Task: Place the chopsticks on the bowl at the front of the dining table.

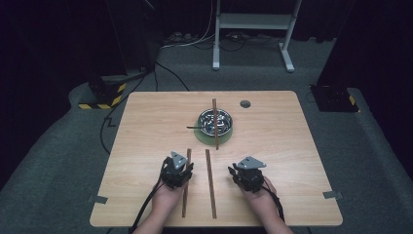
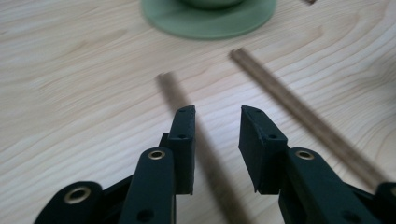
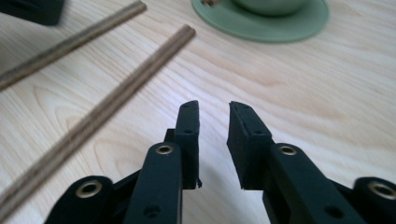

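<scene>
Wooden, dark brown and slender, three long sticks are on the pale wood table (image 1: 292, 146): two (image 1: 186, 183) (image 1: 210, 183) lie between the grippers, long axes running toward the steel bowl (image 1: 215, 121), which bears the third (image 1: 215, 124). Left gripper (image 2: 217, 128) straddles one without pinching; right gripper (image 3: 214, 122) gapes, empty.

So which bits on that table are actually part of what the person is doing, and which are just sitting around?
In use:
- left gripper, jaws apart over the left stick
- right gripper, jaws apart, nothing between them
- middle stick on the table

Probably also part of it:
- metal bowl on a green saucer, third stick across it

Lying about:
- white stand
- floor cables
</scene>
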